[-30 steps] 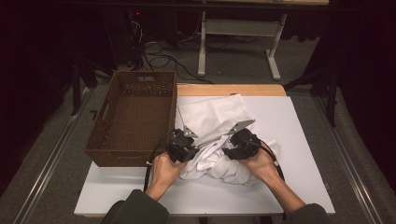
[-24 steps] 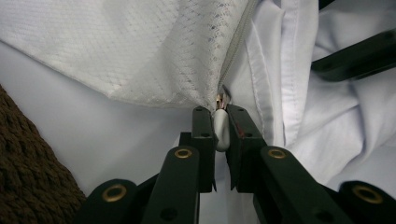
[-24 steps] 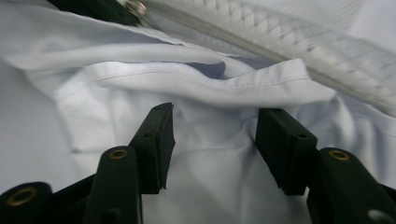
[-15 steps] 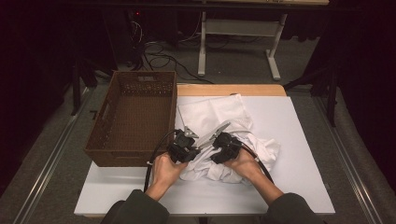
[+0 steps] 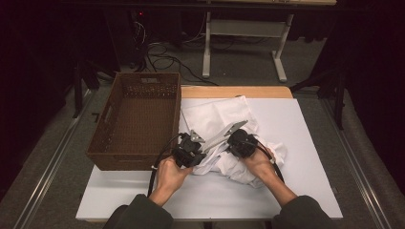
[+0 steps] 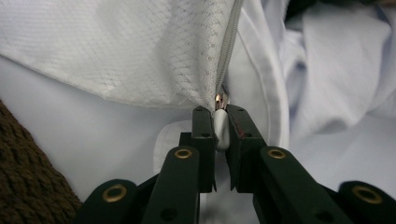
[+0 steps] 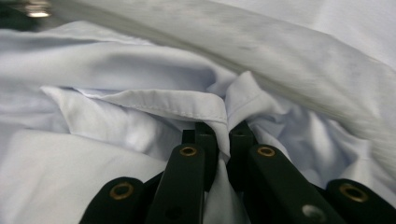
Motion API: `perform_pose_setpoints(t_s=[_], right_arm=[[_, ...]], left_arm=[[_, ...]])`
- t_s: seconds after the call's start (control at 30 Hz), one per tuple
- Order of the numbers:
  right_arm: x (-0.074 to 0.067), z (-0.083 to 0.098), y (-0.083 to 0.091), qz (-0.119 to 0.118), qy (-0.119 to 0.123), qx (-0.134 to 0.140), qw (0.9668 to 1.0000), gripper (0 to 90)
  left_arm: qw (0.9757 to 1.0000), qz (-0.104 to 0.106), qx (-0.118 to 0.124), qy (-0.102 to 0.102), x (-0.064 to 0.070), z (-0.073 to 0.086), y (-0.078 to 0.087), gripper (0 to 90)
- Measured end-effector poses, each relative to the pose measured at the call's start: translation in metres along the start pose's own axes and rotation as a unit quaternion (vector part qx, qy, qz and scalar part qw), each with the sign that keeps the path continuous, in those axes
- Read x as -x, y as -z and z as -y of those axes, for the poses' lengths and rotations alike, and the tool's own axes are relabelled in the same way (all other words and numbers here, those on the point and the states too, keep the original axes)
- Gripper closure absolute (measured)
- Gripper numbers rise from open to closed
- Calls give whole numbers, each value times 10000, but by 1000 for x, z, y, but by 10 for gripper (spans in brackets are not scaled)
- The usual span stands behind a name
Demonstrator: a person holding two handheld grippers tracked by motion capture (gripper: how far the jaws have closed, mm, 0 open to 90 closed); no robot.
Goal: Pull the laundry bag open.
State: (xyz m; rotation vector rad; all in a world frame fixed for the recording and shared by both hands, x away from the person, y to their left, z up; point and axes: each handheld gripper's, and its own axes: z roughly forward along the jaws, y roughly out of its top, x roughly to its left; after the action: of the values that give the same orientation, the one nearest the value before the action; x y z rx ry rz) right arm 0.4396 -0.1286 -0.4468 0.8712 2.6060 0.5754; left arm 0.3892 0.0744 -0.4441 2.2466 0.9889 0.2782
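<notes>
the white garment lies bunched in the middle of the white counter, just right of the brown wicker basket. the left tool is clamped on the garment's white zipper pull, at the foot of the grey zipper. the right tool has just closed and now pinches a hemmed fold of the cloth. both hands sit close together over the heap.

grippers: 2 | white garments: 1 | wicker baskets: 1 | tables: 1
</notes>
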Motion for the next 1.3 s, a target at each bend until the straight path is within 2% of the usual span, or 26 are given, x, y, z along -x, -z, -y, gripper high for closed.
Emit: perform_pose_setpoints(t_s=[0.07, 0.1, 0.2, 0.27, 0.33, 0.43, 0.47, 0.57, 0.7, 0.83, 1.03, 1.17, 1.23, 1.3], right_arm=[[8, -1, -2, 123, -203, -75, 9997, 880], [14, 0, -4, 295, -341, -41, 9990, 880], [25, 2, -9, 533, -531, -163, 9970, 880], [31, 3, -16, 639, -627, -196, 9958, 879], [36, 4, -23, 649, -783, -252, 9945, 877], [31, 3, -26, 716, -636, -284, 9950, 853], [30, 3, -23, 659, -599, -253, 9957, 828], [31, 6, -13, 345, -725, -96, 9967, 733], [25, 7, 4, 201, -704, -19, 9973, 617], [21, 10, 22, 106, -653, 65, 9978, 570], [9, 14, 47, -128, -472, 421, 9979, 544], [-4, 13, 49, -332, -241, 468, 9981, 515], [-12, 9, 44, -451, -136, 409, 9980, 473], [-19, 2, 33, -457, 81, 339, 9983, 433]], left_arm=[[10000, 10, 75, 4, 0, 0, 5, 824], [10000, -6, 92, 0, 0, 0, 5, 825], [9999, -9, 135, -26, 1, -1, 7, 825], [9999, 15, 133, -33, 0, -1, 7, 825], [10000, 33, 87, -18, -1, -1, 4, 825], [10000, 29, 46, 20, -1, -1, 2, 823], [10000, 34, 47, 18, -1, -1, 2, 823], [10000, 51, 26, 19, 0, 0, 1, 823], [9999, 112, -65, 3, 0, 0, -2, 822], [9999, 114, -57, 79, -3, 1, -4, 822], [9999, 108, -79, 48, -2, 0, -5, 822], [9998, 149, -51, 75, -2, 1, -5, 822], [9998, 188, -25, 87, -2, 1, -5, 822], [9997, 208, -3, 106, -2, 0, -5, 822]])
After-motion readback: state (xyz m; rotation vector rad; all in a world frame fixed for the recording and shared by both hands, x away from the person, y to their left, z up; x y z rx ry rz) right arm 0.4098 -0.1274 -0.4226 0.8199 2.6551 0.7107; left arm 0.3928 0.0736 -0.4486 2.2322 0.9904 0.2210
